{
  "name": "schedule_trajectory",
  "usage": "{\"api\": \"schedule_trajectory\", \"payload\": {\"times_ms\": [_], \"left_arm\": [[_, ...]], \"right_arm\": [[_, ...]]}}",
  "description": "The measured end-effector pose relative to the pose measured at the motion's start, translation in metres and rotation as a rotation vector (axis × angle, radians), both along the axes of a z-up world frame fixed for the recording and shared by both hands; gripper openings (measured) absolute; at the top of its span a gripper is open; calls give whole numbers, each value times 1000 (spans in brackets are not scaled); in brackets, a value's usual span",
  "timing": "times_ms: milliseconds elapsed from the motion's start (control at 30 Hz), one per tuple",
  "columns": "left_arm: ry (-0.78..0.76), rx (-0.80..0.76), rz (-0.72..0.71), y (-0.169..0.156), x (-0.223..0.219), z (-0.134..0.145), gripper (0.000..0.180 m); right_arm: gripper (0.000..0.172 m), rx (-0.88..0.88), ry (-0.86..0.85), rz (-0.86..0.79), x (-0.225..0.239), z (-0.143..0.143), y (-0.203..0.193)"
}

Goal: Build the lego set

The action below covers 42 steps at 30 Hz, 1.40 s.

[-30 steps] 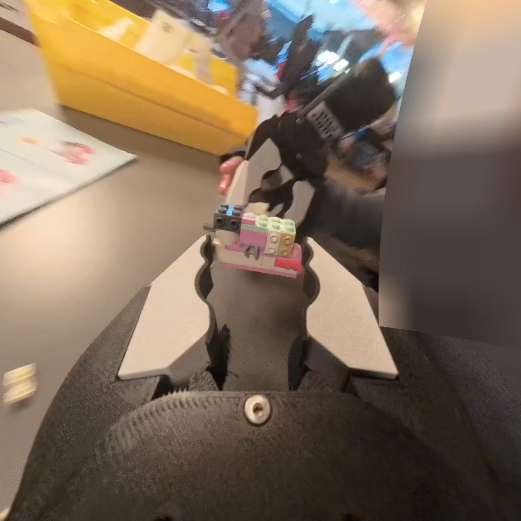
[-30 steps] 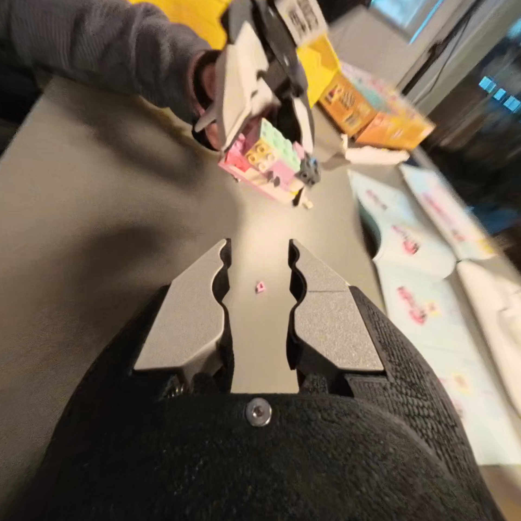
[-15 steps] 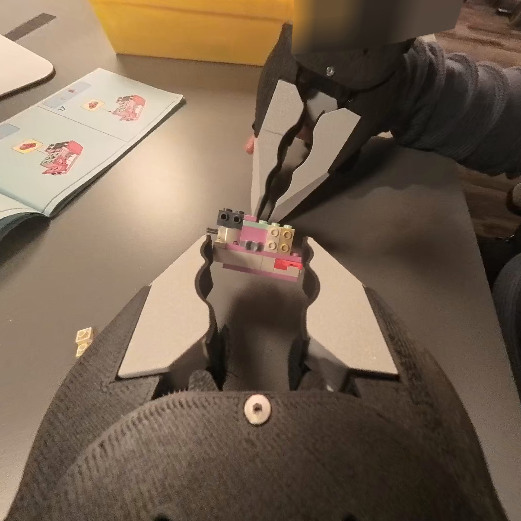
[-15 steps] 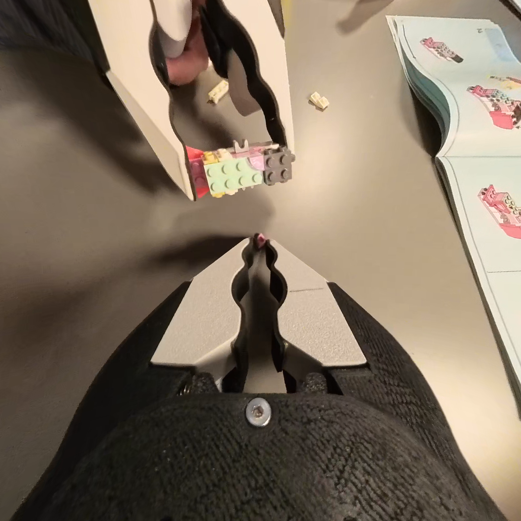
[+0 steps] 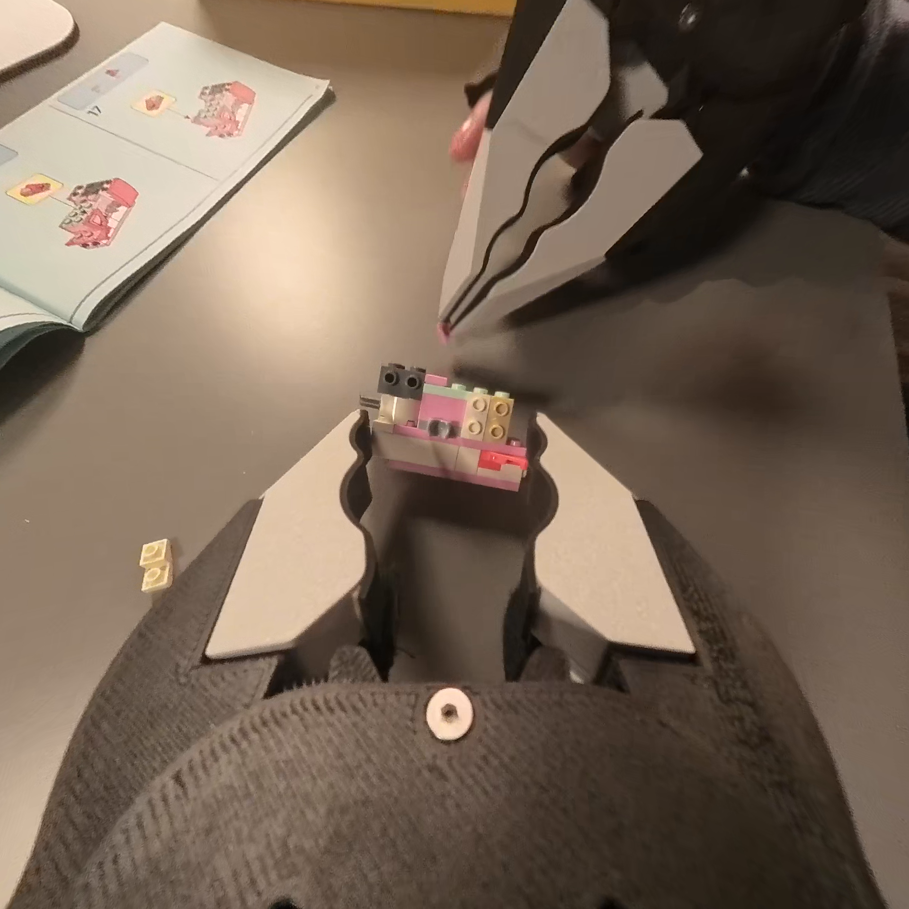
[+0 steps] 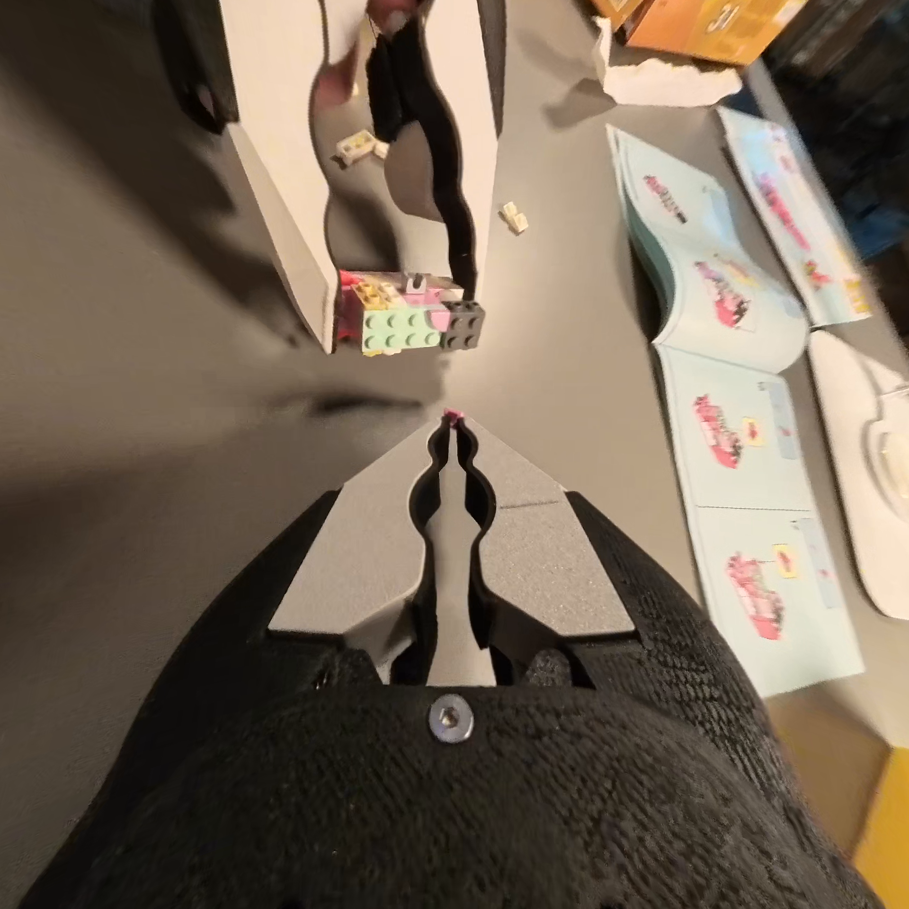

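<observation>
- The left gripper (image 5: 448, 445) pinches a small assembly of pastel plastic bricks, pink, mint, tan and dark grey (image 5: 445, 428), across its width at the very fingertips, clear of the dark matte tabletop (image 5: 246, 393); both pads look pressed on its ends; with so little finger overlapping the bricks, a push from above could twist the assembly or drop it out.
- The right gripper (image 6: 453, 422) is pressed together on a tiny pink plastic piece (image 6: 452, 417) that only just shows past its tips; so slight a hold could, I judge, let the piece rotate or flick away, and a piece this small would be hard to find on the table.
- In the left wrist view the right gripper's tips hang just above and beyond the assembly's right end, apart from it; if the piece comes down misaligned, it may jam on the studs or lever bricks loose.
- Two pale cream bricks (image 5: 157, 564) lie on the table to the left of the left gripper, and an open pale-blue instruction booklet (image 5: 147, 162) lies further off on that side; a low sweep could scatter the bricks.
</observation>
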State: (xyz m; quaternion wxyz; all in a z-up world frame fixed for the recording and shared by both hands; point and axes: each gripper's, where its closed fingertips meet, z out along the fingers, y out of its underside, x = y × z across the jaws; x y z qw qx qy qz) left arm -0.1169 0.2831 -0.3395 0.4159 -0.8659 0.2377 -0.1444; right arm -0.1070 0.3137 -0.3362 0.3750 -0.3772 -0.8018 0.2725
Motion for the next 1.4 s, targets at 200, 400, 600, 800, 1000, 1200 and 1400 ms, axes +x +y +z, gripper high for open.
{"api": "schedule_trajectory", "payload": {"times_ms": [200, 400, 600, 800, 1000, 1200, 1400], "left_arm": [[-47, -38, 5, -4, -3, -1, 63], [-114, -99, 9, -12, -9, -1, 84], [-237, 191, 19, -2, -4, 56, 71], [-464, 240, -76, -10, 18, 81, 35], [-520, 181, -115, -12, 28, 75, 26], [-498, 170, -108, -11, 28, 72, 21], [-513, 175, -120, -13, 28, 75, 7]], "right_arm": [[0, 85, 118, 4, -3, 16, 5], [0, 119, 208, 12, -3, 29, 6], [0, 141, 339, 70, -1, 53, -7], [0, 89, 432, 165, 4, 69, -30], [0, 69, 461, 213, 7, 74, -41], [0, 74, 474, 231, 8, 76, -45], [0, 89, 481, 241, 8, 77, -47]]}}
